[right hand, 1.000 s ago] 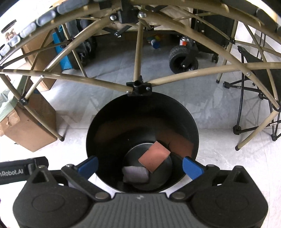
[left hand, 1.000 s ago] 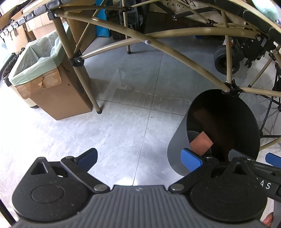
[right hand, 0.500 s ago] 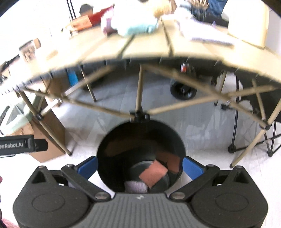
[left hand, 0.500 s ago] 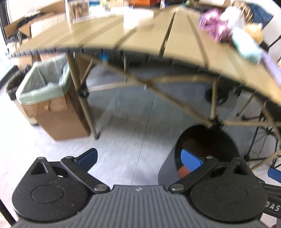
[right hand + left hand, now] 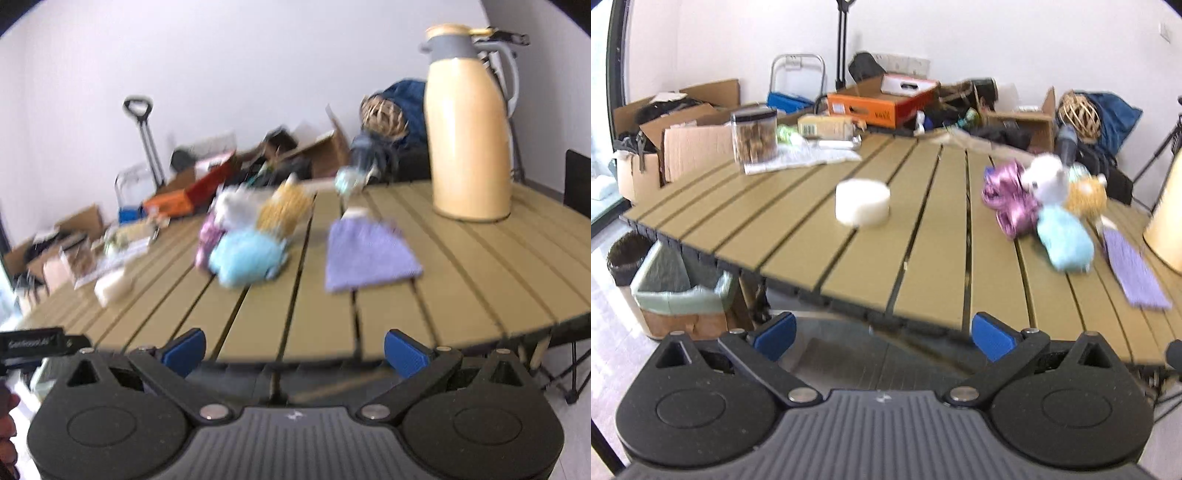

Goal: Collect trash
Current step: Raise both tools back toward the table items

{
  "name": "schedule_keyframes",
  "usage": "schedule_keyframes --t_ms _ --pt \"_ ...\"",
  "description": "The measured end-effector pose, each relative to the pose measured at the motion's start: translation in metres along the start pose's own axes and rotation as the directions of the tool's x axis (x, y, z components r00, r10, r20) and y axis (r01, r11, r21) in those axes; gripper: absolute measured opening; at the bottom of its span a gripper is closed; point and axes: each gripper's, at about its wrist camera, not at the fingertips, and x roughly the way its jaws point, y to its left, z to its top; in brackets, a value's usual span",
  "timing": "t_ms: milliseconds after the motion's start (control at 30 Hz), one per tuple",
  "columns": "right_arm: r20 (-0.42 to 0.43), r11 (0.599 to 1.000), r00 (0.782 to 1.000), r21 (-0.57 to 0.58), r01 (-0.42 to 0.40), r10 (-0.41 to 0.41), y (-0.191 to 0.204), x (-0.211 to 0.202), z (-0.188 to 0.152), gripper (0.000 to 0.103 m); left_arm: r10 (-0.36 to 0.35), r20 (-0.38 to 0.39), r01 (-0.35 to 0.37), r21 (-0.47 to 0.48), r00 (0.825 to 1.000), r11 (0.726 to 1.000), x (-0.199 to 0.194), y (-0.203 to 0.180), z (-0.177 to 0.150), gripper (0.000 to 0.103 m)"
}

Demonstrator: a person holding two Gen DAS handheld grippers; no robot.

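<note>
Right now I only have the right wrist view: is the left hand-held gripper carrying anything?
Observer: No. The left hand-held gripper is open and empty, facing the table at its near edge.
Operator: Any bin on that side?
Observer: Yes, a cardboard box lined with a green bag stands on the floor by the table's left end.
Operator: The white blob is blurred here. What is it?
Observer: A white round block, lying alone on the slats.

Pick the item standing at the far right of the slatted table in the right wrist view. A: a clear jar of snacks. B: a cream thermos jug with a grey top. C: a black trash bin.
B: the cream thermos jug stands upright on the slatted table, right of the purple cloth.
</note>
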Motion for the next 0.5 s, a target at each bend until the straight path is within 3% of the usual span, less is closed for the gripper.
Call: schedule_keyframes --t_ms 200,500 --pt "0.062 0.998 0.996 -0.012 0.064 -0.064 -0.021 0.033 0.026 0.103 0.009 0.038 -0.008 -0.024 0.999 1.0 0.017 -0.008 0.025 0.103" --pt "0.037 0.988 0.987 0.009 0.153 -0.154 -0.036 0.097 0.044 0.103 0.08 0.066 -0.078 -0.033 0.995 0.996 0.072 -0.008 0.059 0.103"
